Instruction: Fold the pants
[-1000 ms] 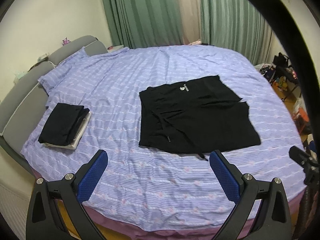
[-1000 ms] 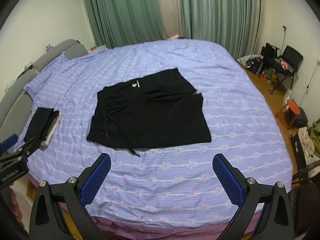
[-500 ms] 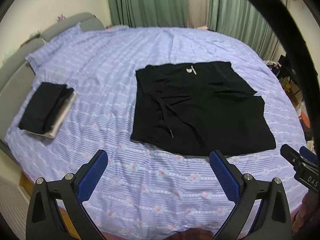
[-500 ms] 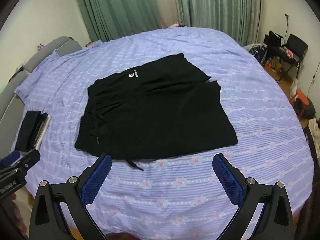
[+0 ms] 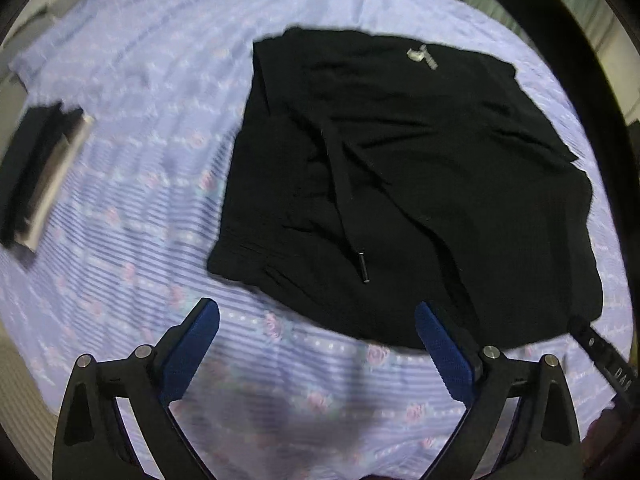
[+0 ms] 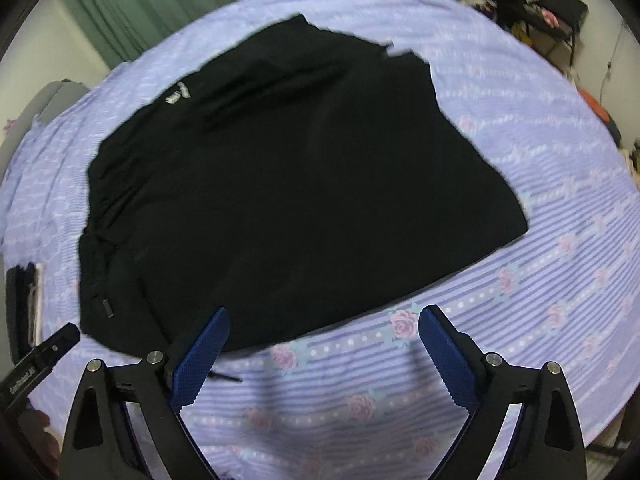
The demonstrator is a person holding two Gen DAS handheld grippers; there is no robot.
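While I bring both tools toward the bed's near edge, my left gripper (image 5: 316, 344) and right gripper (image 6: 322, 344) hold their blue jaws wide apart with nothing between them; the right's have just been narrowing a little. Just beyond them the black pants (image 5: 400, 184) lie spread flat mid-bed on the striped bedspread (image 6: 560, 280), drawstring (image 5: 352, 216) loose on top, ready for a hem pickup. Farther off, by the left edge, sits a folded stack of clothes (image 5: 36, 172), I judge out of the way.
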